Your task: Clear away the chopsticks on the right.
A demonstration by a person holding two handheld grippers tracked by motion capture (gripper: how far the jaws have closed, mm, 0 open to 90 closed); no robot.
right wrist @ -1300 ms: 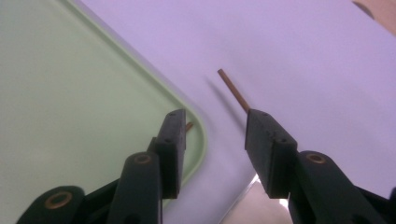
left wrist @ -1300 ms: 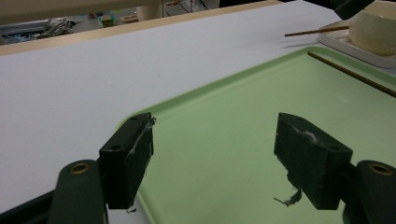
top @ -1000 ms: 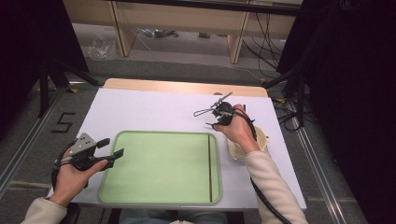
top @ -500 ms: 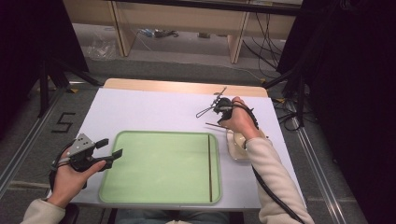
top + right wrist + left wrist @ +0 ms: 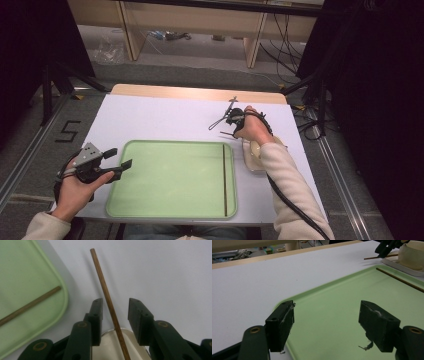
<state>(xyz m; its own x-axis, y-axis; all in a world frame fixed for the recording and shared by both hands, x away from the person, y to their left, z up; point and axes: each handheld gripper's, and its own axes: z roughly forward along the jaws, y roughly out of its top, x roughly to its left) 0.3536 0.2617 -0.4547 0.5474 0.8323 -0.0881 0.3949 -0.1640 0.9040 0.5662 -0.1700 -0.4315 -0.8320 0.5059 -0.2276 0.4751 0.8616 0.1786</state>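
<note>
Right gripper [image 5: 115, 312] lower now, half-open jaws just closing astride the untouched chopstick [image 5: 107, 300] between them

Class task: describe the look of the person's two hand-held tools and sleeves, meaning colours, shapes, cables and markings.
Both are black two-jaw tools. The left tool carries a grey three-cornered plate on top; its blocky black pads show whitish scuffs and brass-coloured pivot rings. The right tool has the same rings and trails a thick black cable. Both sleeves are cream, soft fabric.
</note>
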